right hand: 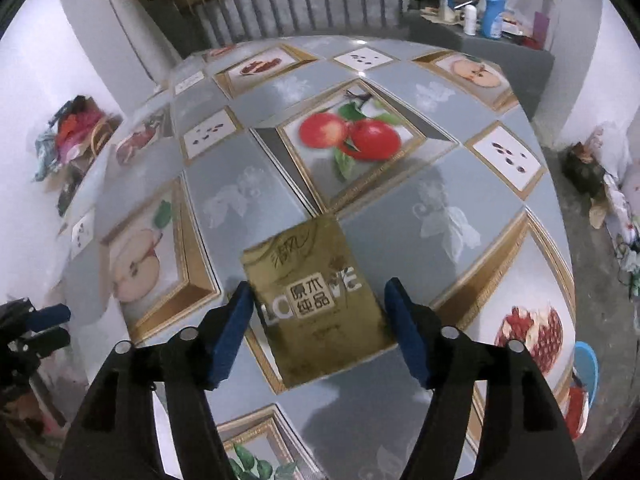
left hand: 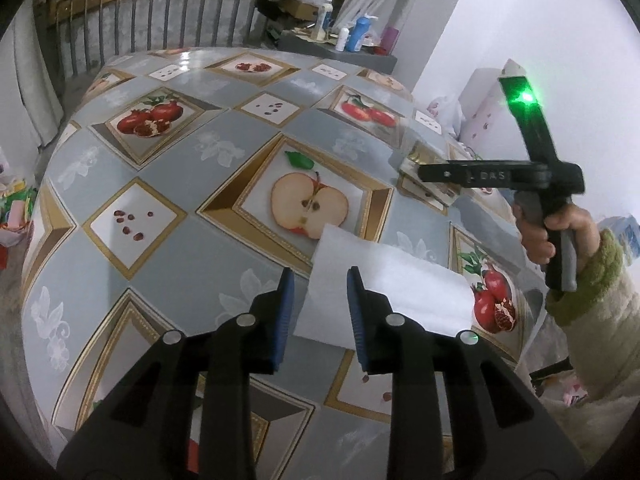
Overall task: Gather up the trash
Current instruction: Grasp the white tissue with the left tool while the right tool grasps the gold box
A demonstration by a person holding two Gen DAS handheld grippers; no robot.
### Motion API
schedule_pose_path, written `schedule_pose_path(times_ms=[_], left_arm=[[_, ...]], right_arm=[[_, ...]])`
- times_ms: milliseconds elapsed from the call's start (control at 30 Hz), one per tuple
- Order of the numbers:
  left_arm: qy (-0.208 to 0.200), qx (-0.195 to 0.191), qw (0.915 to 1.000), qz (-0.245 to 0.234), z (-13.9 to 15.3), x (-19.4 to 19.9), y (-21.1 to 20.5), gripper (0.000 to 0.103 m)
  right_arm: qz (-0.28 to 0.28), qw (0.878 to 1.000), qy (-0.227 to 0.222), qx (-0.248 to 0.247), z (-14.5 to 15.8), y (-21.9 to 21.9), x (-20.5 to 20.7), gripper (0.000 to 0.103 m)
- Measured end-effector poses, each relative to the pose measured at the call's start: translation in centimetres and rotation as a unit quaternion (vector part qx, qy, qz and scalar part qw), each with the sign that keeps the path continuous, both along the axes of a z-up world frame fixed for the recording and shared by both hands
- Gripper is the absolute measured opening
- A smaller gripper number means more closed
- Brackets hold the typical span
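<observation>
Gold pack (right hand: 316, 300) flat btwn open right gripper (right hand: 320, 324), table edge (right hand: 560, 216) near.

A glossy fruit-print grey tablecloth (left hand: 224, 148) is covering the table, catching dim light. White walls (left hand: 520, 20) are flanking a metal-barred railing (left hand: 160, 20), and a cluttered grey side table (right hand: 500, 48) is standing beyond.

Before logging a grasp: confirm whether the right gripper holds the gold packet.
No, the right gripper stands open around the gold packet, pads clear.

Table (left hand: 168, 264) centre and left bare, free passage; white tissue (left hand: 384, 296) and gold packet (right hand: 316, 300) lie flat; bottles (left hand: 356, 34) crowd far ledge.
</observation>
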State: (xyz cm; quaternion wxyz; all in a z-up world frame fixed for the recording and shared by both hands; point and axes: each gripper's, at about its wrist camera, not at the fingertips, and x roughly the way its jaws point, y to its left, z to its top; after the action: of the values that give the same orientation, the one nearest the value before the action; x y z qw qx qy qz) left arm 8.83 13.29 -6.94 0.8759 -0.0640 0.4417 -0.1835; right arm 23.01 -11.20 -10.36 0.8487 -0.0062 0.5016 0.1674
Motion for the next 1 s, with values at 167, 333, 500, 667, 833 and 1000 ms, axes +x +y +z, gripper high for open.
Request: schedule_pose_path(times_ms=[167,333,500,667,833,1000], left_arm=[[0.005,0.003,0.9998,-0.021,-0.3,0.4,-0.6,0.025],[-0.006,0.015,0.9927,-0.119,0.1,-0.7,-4.1,0.06],[-0.03,0.099,0.9728,-0.207,-1.2,-2.0,-9.7,0.071],[-0.032,0.143,0.9666,-0.21,-2.6,-1.9,-11.7,0.067],[-0.031,0.142,0.9739,-0.175,-2.3,-0.7,-11.0,0.031],[-0.018,0.119,0.9814,-0.15,-2.2,0.5,-9.9,0.005]], right_arm=[[-0.038,0.999,0.01,0.011,-0.2,-2.2,-2.7,0.061],[-0.097,0.994,0.027,0.043,-0.4,-6.2,-7.3,0.061],[-0.153,0.985,0.031,0.079,-0.8,-9.3,-10.9,0.062],[-0.177,0.979,0.032,0.099,-1.0,-10.6,-11.8,0.062],[-0.184,0.976,0.029,0.113,-1.1,-11.1,-12.0,0.062],[-0.184,0.975,0.022,0.124,-1.2,-11.4,-12.4,0.062]])
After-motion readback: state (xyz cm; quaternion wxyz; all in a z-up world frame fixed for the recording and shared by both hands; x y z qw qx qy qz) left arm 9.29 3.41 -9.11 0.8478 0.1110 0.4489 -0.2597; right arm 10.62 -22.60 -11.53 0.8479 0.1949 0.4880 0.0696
